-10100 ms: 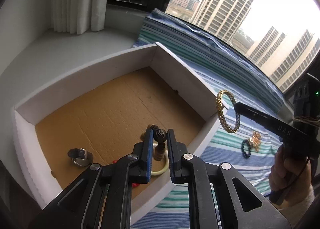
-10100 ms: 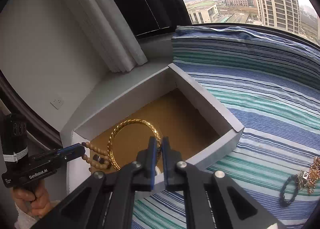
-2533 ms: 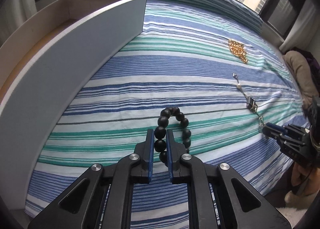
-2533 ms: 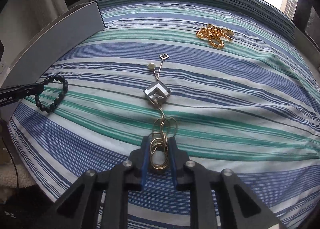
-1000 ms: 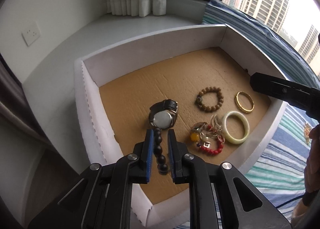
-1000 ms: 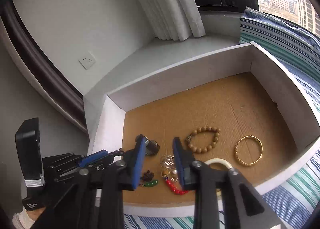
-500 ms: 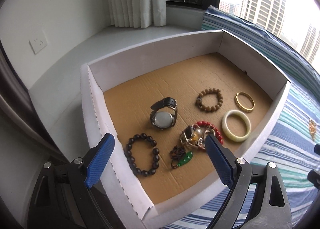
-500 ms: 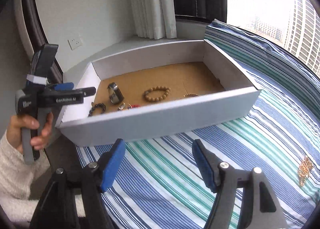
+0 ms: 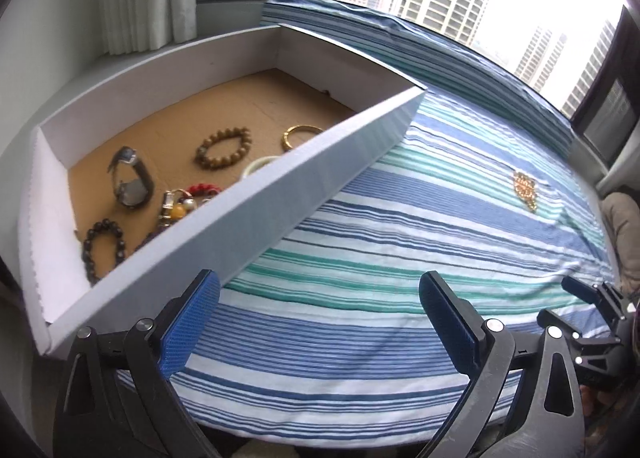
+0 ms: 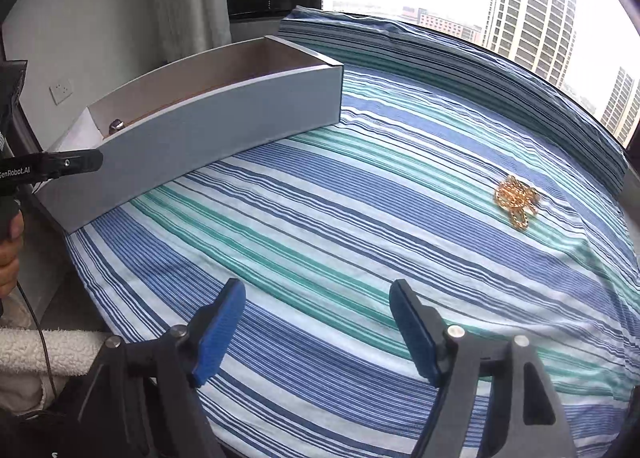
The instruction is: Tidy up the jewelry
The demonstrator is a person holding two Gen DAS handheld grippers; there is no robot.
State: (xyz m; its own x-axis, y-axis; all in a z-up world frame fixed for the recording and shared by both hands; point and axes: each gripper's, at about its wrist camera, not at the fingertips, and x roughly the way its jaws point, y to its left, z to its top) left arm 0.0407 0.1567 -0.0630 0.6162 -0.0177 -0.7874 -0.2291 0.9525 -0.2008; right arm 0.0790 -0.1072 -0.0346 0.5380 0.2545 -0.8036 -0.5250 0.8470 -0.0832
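Our left gripper (image 9: 319,312) has its 2 blue-padded fingers (image 9: 191,322) spread wide with nothing between them, hovering over the striped cloth (image 9: 380,242) just beside the box's (image 9: 280,194) near wall. Our right gripper (image 10: 317,328) is likewise wide apart and holds nothing, above the cloth and well apart from the box. Inside the box we see a black bead bracelet (image 9: 103,244) nearest its left end, a watch (image 9: 130,182) beyond it, a tangle of charms (image 9: 180,204) against the near wall, a brown bead bracelet (image 9: 224,148), a gold bangle (image 9: 300,135) and a pale bangle (image 9: 258,167). A gold chain (image 9: 525,189) lies on the cloth, well apart from the box, to its right.
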